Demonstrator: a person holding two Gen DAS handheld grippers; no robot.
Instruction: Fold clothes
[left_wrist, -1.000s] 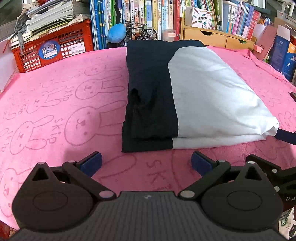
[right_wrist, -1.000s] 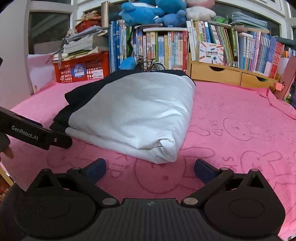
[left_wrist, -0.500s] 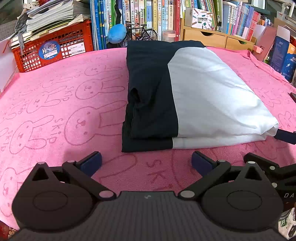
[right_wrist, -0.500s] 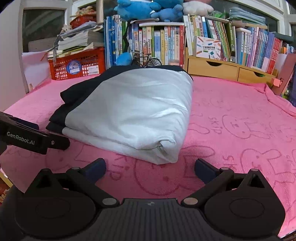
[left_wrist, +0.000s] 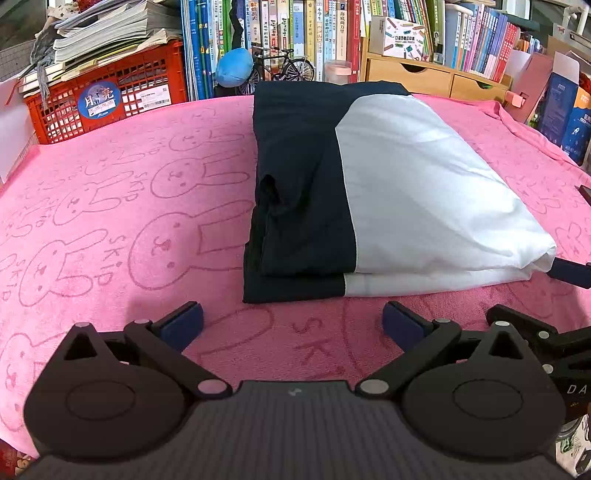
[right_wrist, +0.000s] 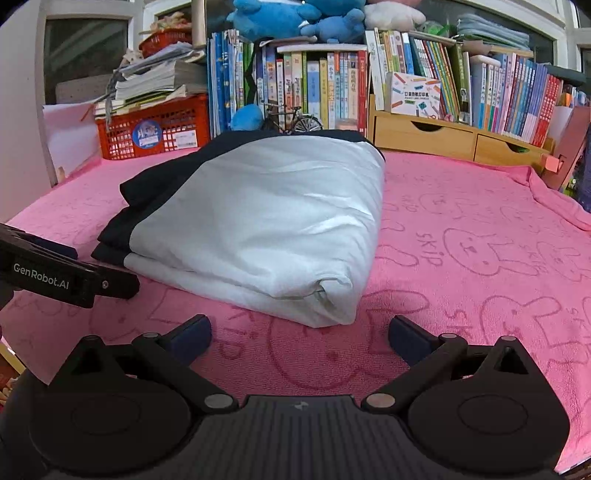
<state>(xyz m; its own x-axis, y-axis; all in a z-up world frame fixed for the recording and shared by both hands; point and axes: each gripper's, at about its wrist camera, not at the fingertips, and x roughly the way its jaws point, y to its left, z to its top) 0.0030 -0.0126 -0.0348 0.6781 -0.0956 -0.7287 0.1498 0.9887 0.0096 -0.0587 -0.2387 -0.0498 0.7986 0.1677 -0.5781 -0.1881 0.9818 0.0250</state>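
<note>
A: What does the left wrist view show?

B: The left gripper (left_wrist: 292, 320) is spread wide and holds nothing. Just ahead, a folded navy-and-white cloth garment (left_wrist: 373, 192) lies on the pink bunny-print fleece blanket (left_wrist: 110, 206), apart from the blue pads. A red plastic crate (left_wrist: 103, 99) of papers stands behind.

A: And the right wrist view?

B: The right gripper (right_wrist: 300, 334) is likewise splayed, empty, near the garment's (right_wrist: 266, 221) white corner. The left gripper's black finger (right_wrist: 66, 275) reaches in beside the navy edge.
</note>
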